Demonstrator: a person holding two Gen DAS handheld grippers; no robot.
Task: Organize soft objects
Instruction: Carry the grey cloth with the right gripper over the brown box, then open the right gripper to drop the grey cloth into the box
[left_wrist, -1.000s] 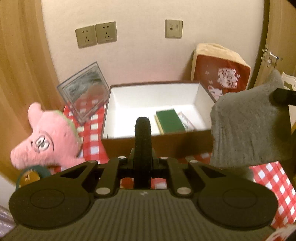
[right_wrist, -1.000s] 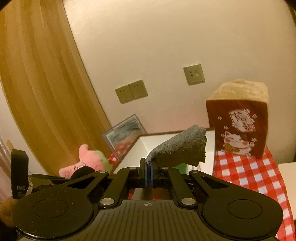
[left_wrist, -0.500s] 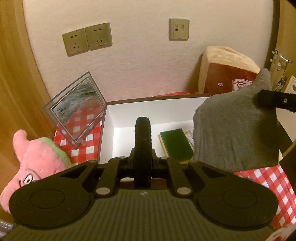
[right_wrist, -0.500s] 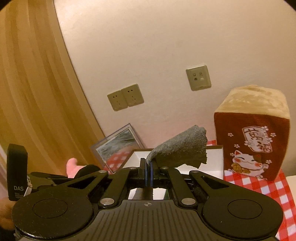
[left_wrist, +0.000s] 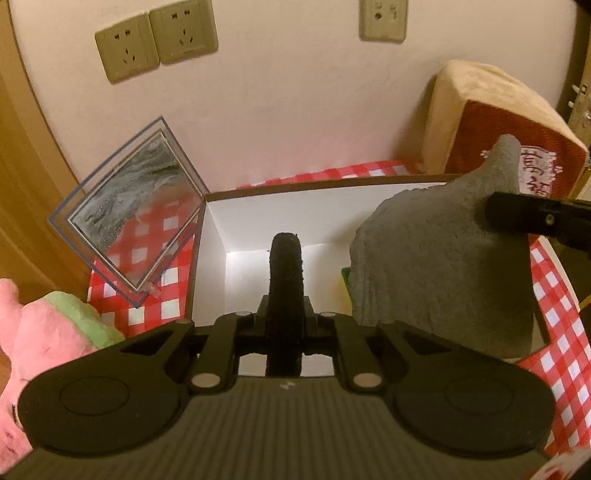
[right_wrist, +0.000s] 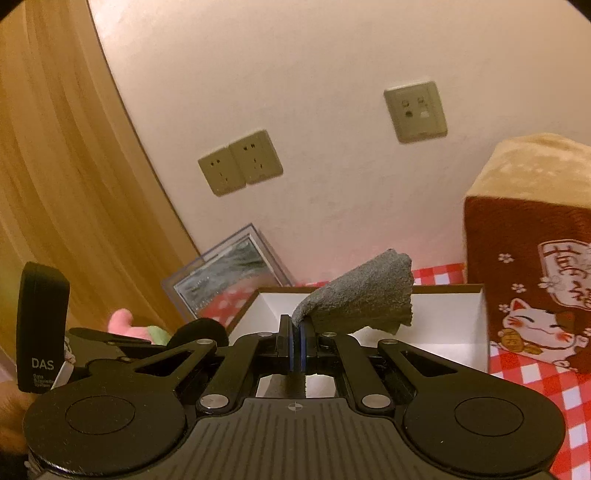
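Observation:
My right gripper (right_wrist: 296, 325) is shut on a grey cloth (right_wrist: 362, 299) and holds it in the air over the brown box with a white inside (right_wrist: 443, 332). In the left wrist view the cloth (left_wrist: 436, 266) hangs over the right part of the box (left_wrist: 214, 266), pinched by the right gripper's black fingers (left_wrist: 532, 218). It hides most of a green sponge (left_wrist: 344, 275) inside the box. My left gripper (left_wrist: 284, 240) is shut and empty, above the box's near edge. A pink plush toy (left_wrist: 40, 339) lies left of the box.
A clear framed picture (left_wrist: 129, 218) leans on the wall left of the box. A red and tan plush cube with a cat print (right_wrist: 532, 258) stands behind the box at the right. The table has a red checked cloth (left_wrist: 554, 295). The wall with sockets is close behind.
Both grippers have moved forward toward the wall and over the box. The grey cloth has come left over the box, covering the green sponge. The pink toy has slid to the lower left.

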